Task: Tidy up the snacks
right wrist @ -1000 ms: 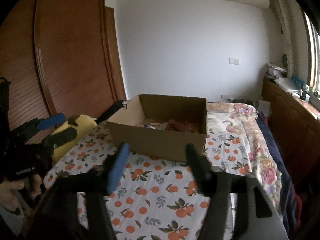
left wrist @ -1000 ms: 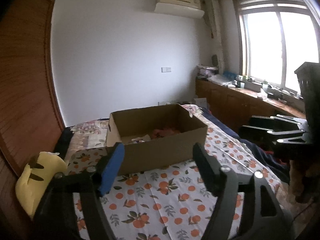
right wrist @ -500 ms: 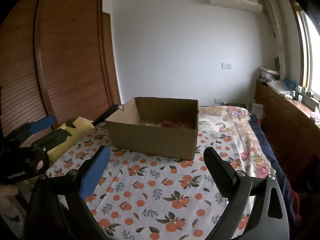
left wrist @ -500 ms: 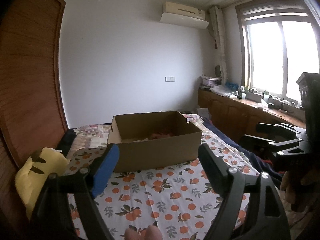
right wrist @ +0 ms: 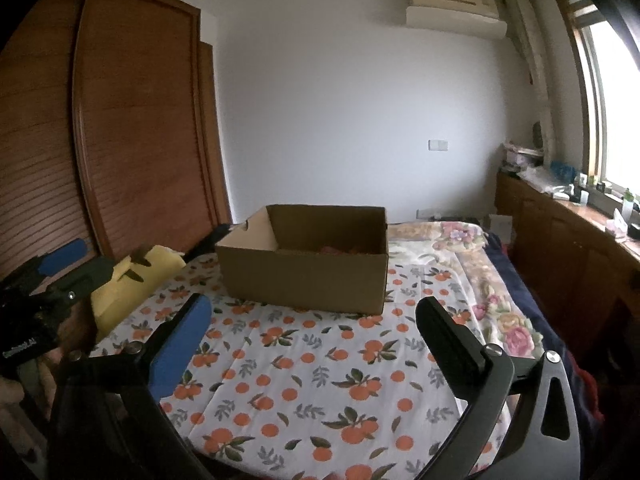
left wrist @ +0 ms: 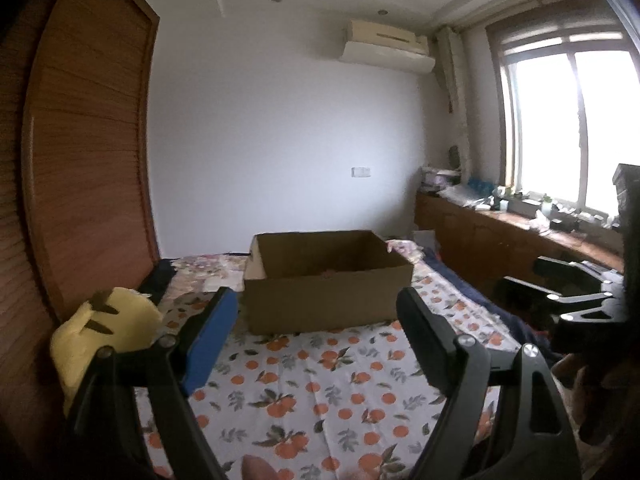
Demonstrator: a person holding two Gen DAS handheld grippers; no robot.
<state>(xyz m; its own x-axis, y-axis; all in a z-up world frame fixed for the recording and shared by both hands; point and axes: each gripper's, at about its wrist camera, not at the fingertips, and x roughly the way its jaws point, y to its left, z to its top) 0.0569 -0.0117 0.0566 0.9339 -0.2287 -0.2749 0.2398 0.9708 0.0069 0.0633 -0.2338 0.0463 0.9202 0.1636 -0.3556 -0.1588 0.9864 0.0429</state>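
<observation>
Brown cardboard, open-topped, that's the box [right wrist: 308, 258] sitting on the orange-print bedsheet [right wrist: 304, 384], and something reddish, likely snack packets, shows low inside it, too hidden to name. Both tools hang on the near side of the box, well short of it. The right gripper [right wrist: 310, 320] has just been spreading its jaws and now gapes wide with nothing between them; the left gripper [left wrist: 314, 312] stands open and empty too. A yellow plush cushion [right wrist: 134, 284] lies left of the box. No packet lies on the sheet, so I'd judge the sorting near done, or between rounds. Next: find any stray snack, or reach into the box.
</observation>
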